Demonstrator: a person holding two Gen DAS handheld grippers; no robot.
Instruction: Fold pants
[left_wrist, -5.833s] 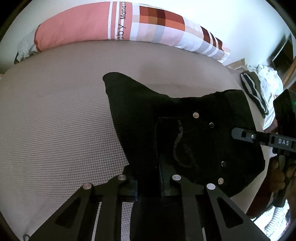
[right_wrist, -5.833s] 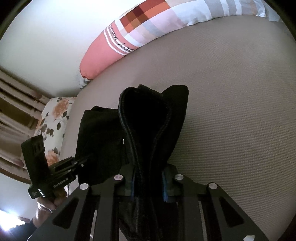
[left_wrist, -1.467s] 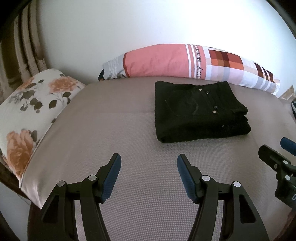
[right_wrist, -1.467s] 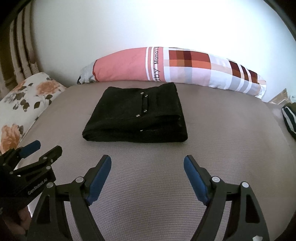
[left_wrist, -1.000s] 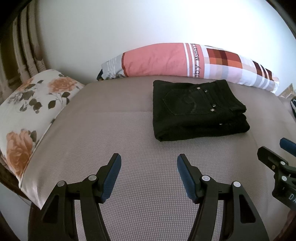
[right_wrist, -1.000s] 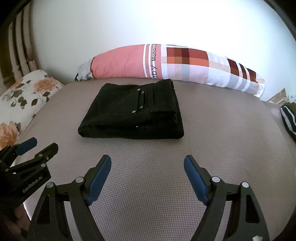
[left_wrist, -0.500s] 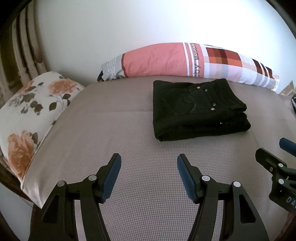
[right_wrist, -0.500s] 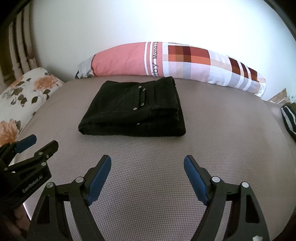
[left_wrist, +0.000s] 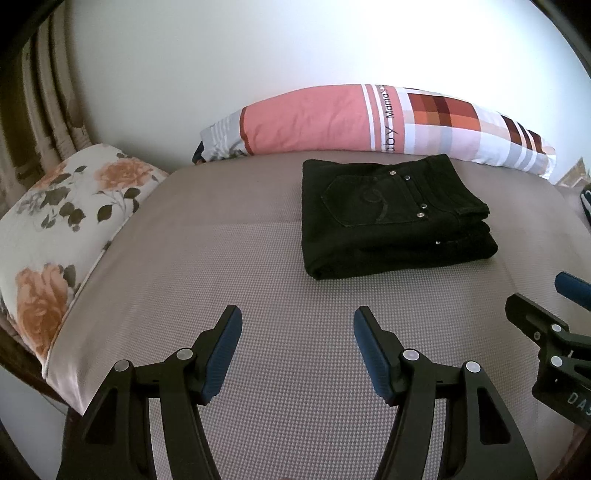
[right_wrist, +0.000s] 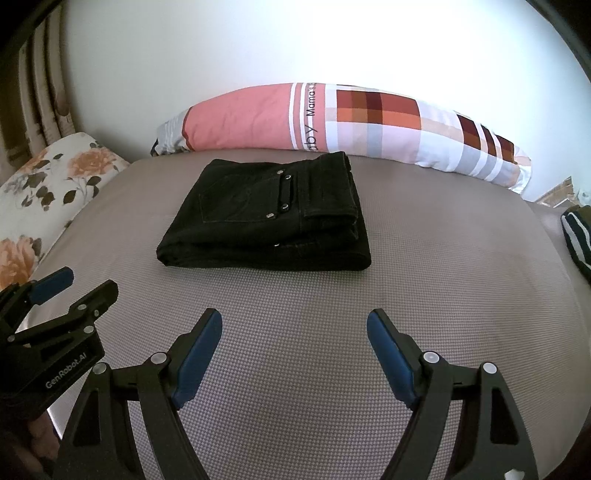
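The folded black jeans (right_wrist: 264, 225) lie at twelve o'clock, long axis three-to-nine, well beyond your spread, empty right gripper (right_wrist: 294, 339) and left gripper (left_wrist: 295, 334) fingers.

Black pants (right_wrist: 266, 218) lie folded in a compact stack on the grey bed (right_wrist: 424, 258), just before the pink-and-plaid bolster pillow (right_wrist: 332, 118). Right gripper (right_wrist: 294, 325) jaws apart, empty, above bare mattress. Left gripper (right_wrist: 79, 286) at left edge, near floral pillow (right_wrist: 44, 188).

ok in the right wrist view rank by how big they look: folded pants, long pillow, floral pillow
1. long pillow
2. folded pants
3. floral pillow, though the frame edge cuts it off, so its rank is unsure
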